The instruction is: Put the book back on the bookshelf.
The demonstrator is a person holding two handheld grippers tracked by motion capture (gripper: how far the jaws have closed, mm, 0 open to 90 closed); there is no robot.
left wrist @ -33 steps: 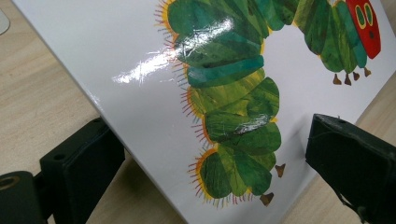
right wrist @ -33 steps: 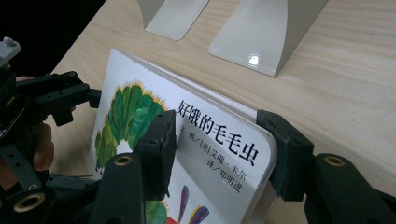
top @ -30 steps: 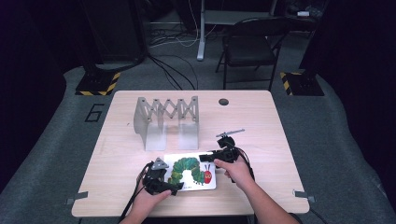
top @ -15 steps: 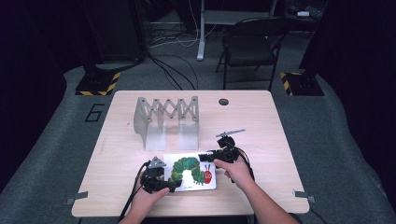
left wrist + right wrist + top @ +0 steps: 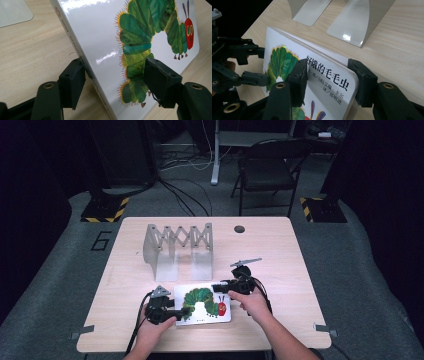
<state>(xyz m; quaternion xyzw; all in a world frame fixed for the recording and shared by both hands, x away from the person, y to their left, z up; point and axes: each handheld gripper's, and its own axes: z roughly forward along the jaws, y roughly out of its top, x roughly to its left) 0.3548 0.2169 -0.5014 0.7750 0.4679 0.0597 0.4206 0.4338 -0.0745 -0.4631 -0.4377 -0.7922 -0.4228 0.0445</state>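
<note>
At the near edge of the table point(image 5: 280, 255), the picture book point(image 5: 202, 304) with the green caterpillar on its white cover sits between the two hands, lifted off the wood along its far side so that it tilts. The left gripper point(image 5: 181, 311) straddles the book's left end by the spine, one jaw on the cover and one behind it; its jaws have just been closing, and in the left gripper view both pads appear to rest against the board, though how firmly they press I cannot tell. The right gripper point(image 5: 218, 287) is clamped on the book's right end, one jaw across the printed title, the other behind the back cover. Held at both ends like this, the book seems ready to be raised upright.

Just beyond stands the grey expanding book rack point(image 5: 176, 251), with upright plates and a scissor lattice, its slots open towards the person. Its near plate feet lie close to the book's far edge and could catch it. Farther off, a small dark round grommet point(image 5: 239, 228) sits in the tabletop, and a folding chair point(image 5: 272, 167) stands behind.
</note>
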